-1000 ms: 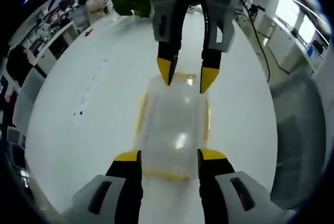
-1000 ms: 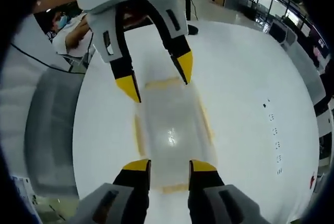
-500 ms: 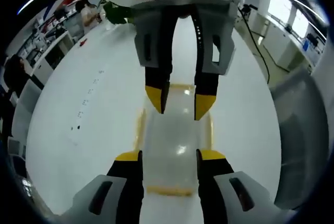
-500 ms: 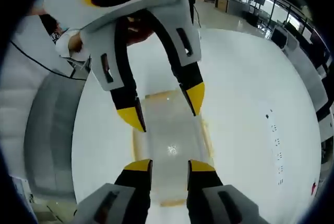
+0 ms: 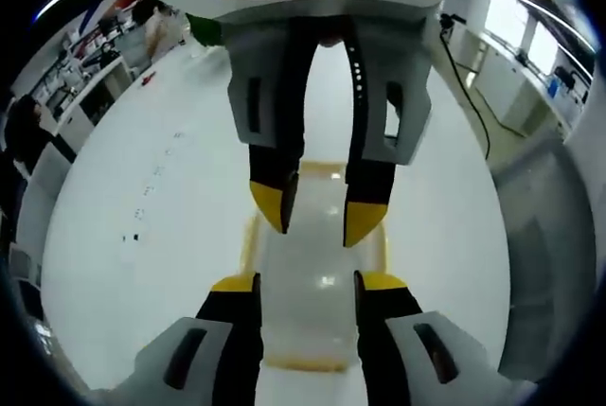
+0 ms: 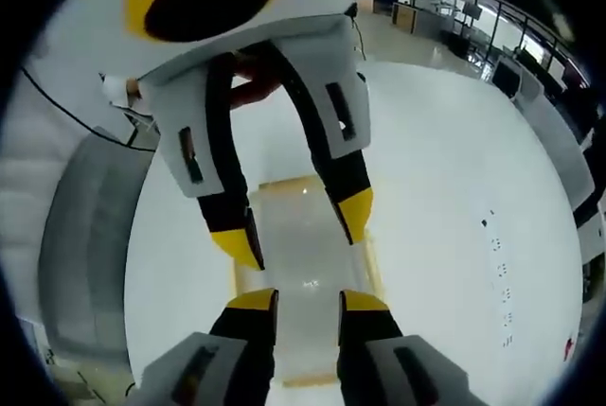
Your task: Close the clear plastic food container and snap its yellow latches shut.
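Where the left gripper view begins, at its lower edge, the left gripper (image 5: 305, 283) rises with its two yellow-tipped jaws set apart and nothing between them, poised over the near end of the clear container (image 5: 317, 307), which lies lengthwise on the round white table (image 5: 142, 264). Whether the jaw tips touch the lid cannot be told. A yellow latch (image 5: 301, 363) runs across the container's near end, and yellow trim shows along its long sides and far end. Just beyond, the right gripper (image 5: 314, 220) comes down from the top of that view, its jaws also parted and empty, pointing at the far half of the lid. In the right gripper view the same meeting is seen from the other end: the right gripper (image 6: 308, 300) at the bottom with a narrow open gap, the container (image 6: 298, 264) under it, and the left gripper (image 6: 301, 234) reaching down from above over the far half. The tabletop is glossy and throws back small ceiling-light glints on the lid; a few small dark marks (image 5: 142, 217) dot it off to one side. Beside the table stands a grey chair (image 6: 90, 264). Farther off the room holds desks and shelving (image 5: 71, 94), a black cable (image 5: 469, 75) trailing across the floor, and bright windows (image 5: 525, 32).
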Motion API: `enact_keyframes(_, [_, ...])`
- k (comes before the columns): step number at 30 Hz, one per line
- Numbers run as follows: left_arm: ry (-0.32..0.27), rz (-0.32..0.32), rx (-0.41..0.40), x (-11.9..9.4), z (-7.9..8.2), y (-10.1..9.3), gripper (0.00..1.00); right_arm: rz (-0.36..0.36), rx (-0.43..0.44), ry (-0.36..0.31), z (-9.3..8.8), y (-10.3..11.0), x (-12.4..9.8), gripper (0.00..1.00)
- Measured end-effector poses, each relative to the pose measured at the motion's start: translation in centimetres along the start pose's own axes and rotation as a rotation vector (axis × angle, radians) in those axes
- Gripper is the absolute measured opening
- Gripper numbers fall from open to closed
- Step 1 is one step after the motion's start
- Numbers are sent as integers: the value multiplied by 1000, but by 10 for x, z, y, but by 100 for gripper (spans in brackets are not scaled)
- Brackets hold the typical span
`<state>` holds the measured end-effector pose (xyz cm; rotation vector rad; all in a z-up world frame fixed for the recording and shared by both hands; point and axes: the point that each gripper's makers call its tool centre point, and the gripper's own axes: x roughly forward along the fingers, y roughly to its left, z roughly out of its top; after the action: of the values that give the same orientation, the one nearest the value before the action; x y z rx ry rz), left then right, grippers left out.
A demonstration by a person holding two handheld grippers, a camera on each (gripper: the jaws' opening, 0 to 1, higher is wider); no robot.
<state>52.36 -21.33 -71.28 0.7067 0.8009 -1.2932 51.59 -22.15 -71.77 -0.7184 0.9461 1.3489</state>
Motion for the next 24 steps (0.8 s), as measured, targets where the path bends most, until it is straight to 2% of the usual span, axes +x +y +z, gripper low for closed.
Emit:
enact_keyframes(8, [-9, -7, -1, 5, 3, -4, 35, -4, -8, -8, 2, -3, 2, 24])
enact_keyframes(18, [-7, -17, -13, 9, 0, -10, 35, -16, -11, -10, 1, -13, 4, 24])
enact_keyframes(24, [-5, -15, 7, 12, -1, -13, 36, -20, -18, -12, 1, -17, 4, 24])
